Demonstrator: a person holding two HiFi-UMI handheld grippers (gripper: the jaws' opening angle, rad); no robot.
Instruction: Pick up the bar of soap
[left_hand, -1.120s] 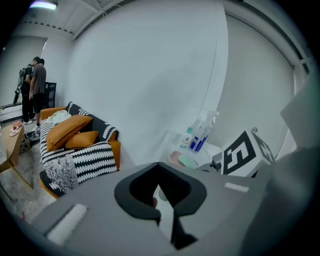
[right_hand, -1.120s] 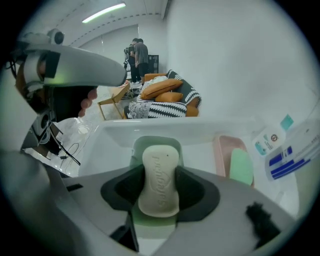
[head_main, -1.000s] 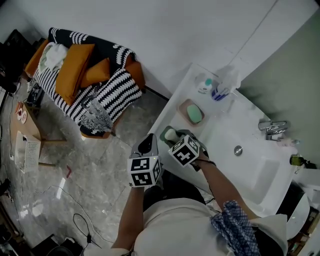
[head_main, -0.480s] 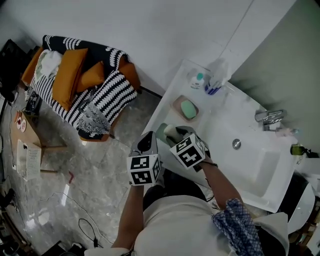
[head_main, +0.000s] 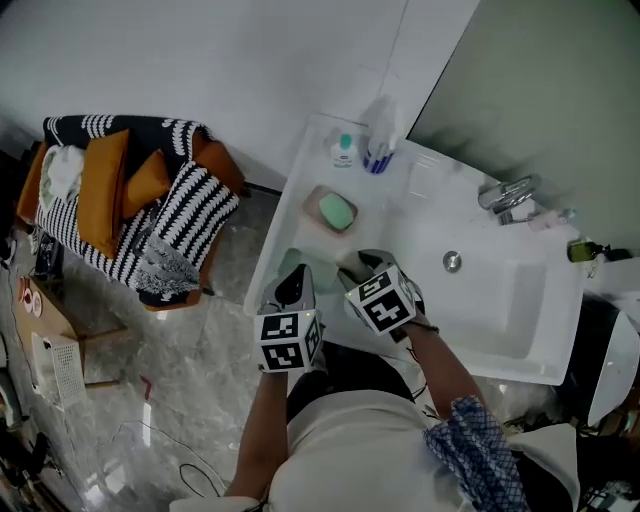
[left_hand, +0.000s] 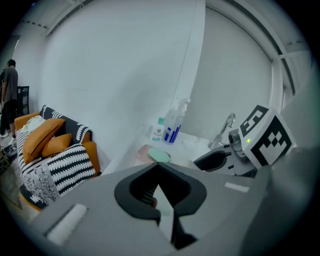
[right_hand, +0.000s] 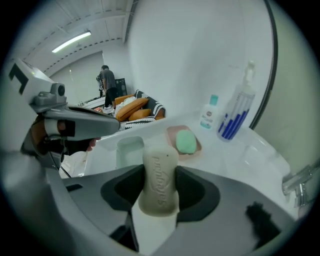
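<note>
The beige bar of soap (right_hand: 159, 180) is sitting end-up between the jaws of the right tool (right_hand: 159, 187), embossed lettering facing the camera, and both dark pads are pressing on its sides, so that tool is grasping the soap firmly. From the head view, the right tool (head_main: 365, 265) is hanging over the front left part of the white surface (head_main: 420, 190), just beside a pale green dish (right_hand: 129, 150) that is lying empty. Just behind that, a pink dish (right_hand: 170, 131) is holding a second, green soap (right_hand: 186, 142). Further back against the wall, 2 bottles are standing close together: a small one with a teal cap (right_hand: 209, 114) and a taller pump bottle with blue stripes (right_hand: 235, 117). The left tool (left_hand: 159, 172) is hovering beside the right one, near the surface's front edge, its jaws clenched tip to tip with nothing between them. To the right, the sink basin (head_main: 500, 290) and its chrome faucet (head_main: 505, 193) are showing. Off to the left, on the floor, a black-and-white striped sofa (head_main: 190, 205) is carrying orange cushions (head_main: 105, 185).
</note>
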